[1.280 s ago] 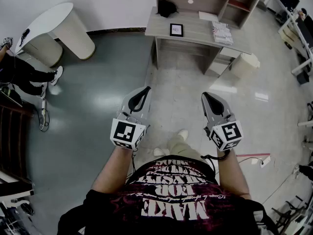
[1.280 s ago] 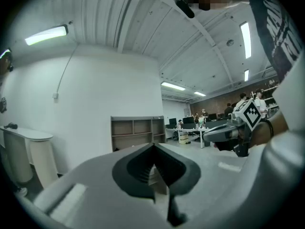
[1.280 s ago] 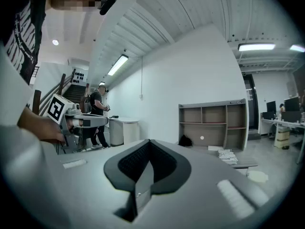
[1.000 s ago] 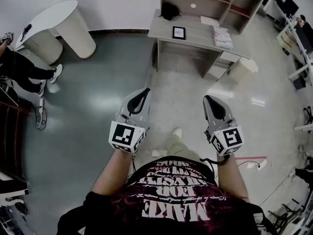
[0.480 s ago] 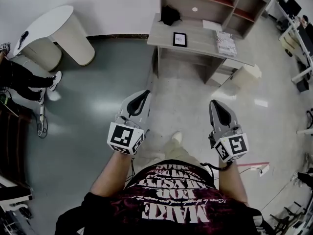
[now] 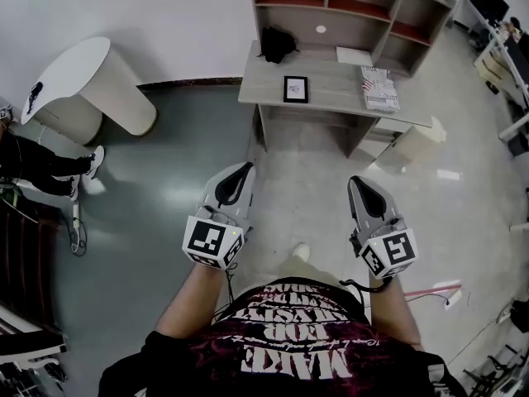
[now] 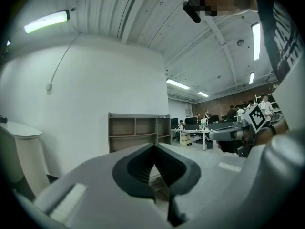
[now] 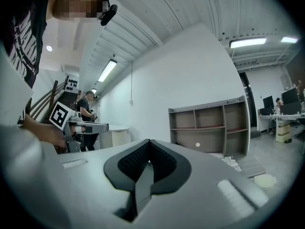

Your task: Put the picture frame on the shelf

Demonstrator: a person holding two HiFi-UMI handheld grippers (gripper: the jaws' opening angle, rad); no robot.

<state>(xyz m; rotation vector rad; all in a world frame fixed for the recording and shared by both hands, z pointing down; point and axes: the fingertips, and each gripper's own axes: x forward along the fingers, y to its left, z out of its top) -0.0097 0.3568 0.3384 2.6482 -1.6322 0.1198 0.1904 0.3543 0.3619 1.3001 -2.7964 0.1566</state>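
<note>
The left gripper (image 6: pixel 243 170) and right gripper (image 6: pixel 355 182) are both closed and empty. The picture frame (image 6: pixel 295 88) sits on the desk (image 6: pixel 331 78) at twelve o'clock, well ahead, roughly midway between them.

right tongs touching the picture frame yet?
Apart. Head view: the picture frame stands on the desk, and the right tongs are shut and empty over the floor, well short of it.

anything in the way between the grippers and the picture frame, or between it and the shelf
Nothing visible. Only floor lies between the left gripper, the right gripper and the picture frame on the desk. The shelf stands behind it; the black bag sits off to the side.
</note>
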